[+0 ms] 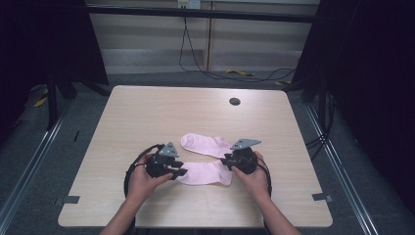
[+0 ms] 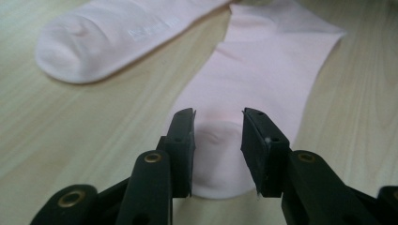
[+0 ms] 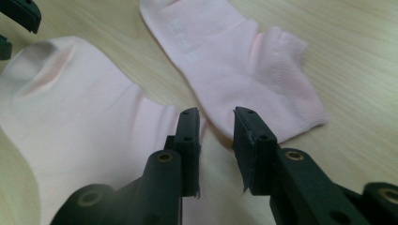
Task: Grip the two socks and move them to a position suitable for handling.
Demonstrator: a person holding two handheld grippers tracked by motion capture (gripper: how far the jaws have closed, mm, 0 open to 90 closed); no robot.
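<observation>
Under the left gripper [image 2: 218, 140], sock toe [image 2: 220, 159] perhaps ungripped.

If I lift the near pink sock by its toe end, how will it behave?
Probably floppy: the near sock lies flat and creased on the table, so it should drape. Likely very light, being thin knit. The left gripper straddles its toe, jaws apart, so pinch a fold or it may slip.
</observation>
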